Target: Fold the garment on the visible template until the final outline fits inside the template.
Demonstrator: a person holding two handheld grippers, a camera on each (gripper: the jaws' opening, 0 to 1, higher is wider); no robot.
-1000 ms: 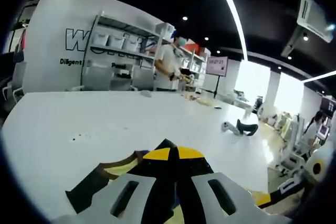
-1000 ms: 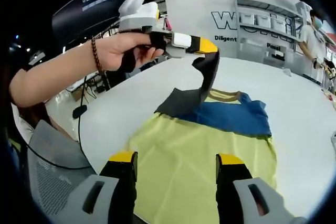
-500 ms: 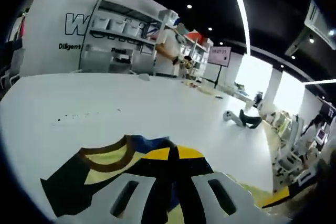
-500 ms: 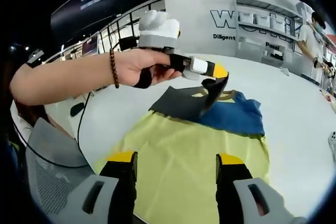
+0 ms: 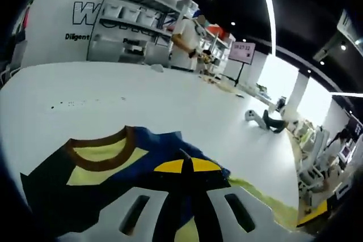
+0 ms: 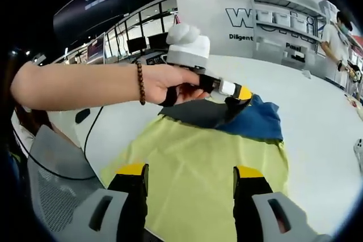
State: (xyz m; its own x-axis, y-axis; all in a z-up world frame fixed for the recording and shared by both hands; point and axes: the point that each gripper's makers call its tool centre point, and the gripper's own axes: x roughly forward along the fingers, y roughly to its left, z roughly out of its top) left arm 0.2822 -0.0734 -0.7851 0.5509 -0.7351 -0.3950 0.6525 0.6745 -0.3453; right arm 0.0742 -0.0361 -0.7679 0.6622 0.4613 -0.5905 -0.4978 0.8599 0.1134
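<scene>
Left gripper [image 6: 237, 93] clamps the dark sleeve [image 6: 195, 111] over the yellow-and-blue T-shirt [image 6: 198, 162] on the white table [image 5: 113, 100]. Right gripper [image 6: 191, 175] hovers wide, empty. Probable risk: released sleeve bunches, spoiling the fold outline.

White shelving [image 5: 142, 18] against a lettered wall [image 5: 62, 26] — black ceiling [image 5: 306, 4] (one long light strip [image 5: 265, 4]).

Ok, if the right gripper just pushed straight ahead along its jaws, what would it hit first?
Most likely the yellow shirt spread on the table: it lies right beyond the open right gripper. Farther along is the left gripper, though depth is hard to judge.
</scene>
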